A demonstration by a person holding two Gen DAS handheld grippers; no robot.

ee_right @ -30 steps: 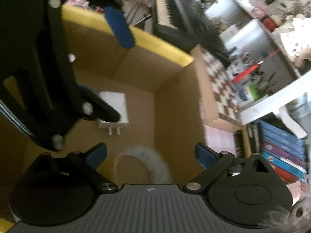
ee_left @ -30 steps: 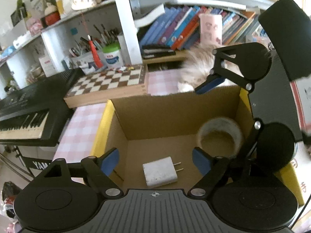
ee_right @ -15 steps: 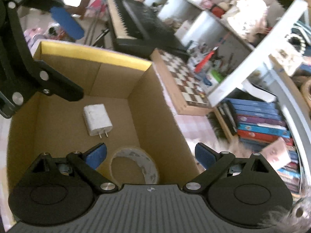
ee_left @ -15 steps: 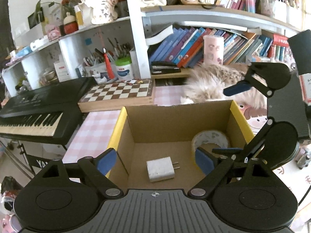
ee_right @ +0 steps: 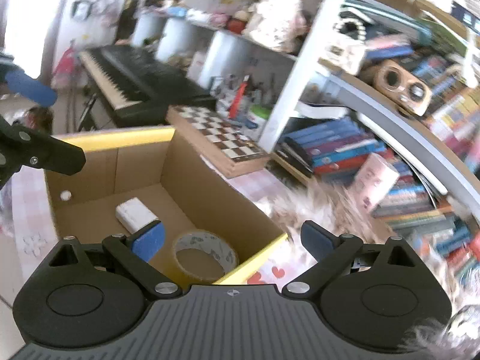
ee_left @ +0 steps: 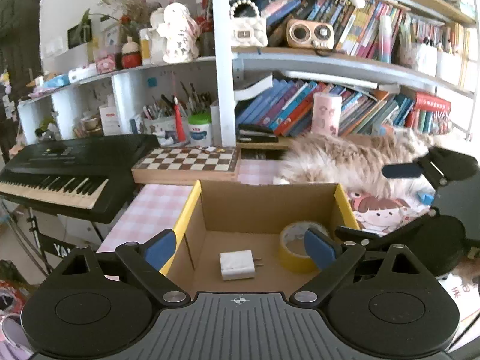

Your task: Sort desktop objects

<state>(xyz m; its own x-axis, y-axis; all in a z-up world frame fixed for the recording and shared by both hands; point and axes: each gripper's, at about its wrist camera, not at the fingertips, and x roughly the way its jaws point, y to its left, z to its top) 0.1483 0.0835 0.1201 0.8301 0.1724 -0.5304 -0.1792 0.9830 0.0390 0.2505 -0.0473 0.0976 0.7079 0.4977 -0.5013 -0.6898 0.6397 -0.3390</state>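
An open cardboard box point(ee_left: 270, 207) with yellow flaps stands on the desk. On its floor lie a white plug adapter point(ee_left: 237, 265) and a roll of yellow tape point(ee_left: 295, 252). My left gripper point(ee_left: 238, 247) hovers above the box's near side; its jaws are opening and nothing is between them. The right wrist view shows the same box point(ee_right: 144, 162), the adapter point(ee_right: 135, 213) and the tape roll point(ee_right: 204, 255). My right gripper point(ee_right: 231, 238) is open and empty above the box's corner. The right gripper also appears at the right edge of the left wrist view.
A fluffy cat point(ee_left: 354, 162) lies just behind the box. A chessboard point(ee_left: 189, 162) and a black keyboard point(ee_left: 69, 165) stand to the back left. Packed bookshelves point(ee_left: 330, 111) rise behind. A pink checked cloth point(ee_left: 153, 210) covers the desk.
Both grippers have risen and drawn back from the box, so more of the shelves shows. The right gripper has rolled. The left jaws stand a little wider. Adapter and tape stay put.
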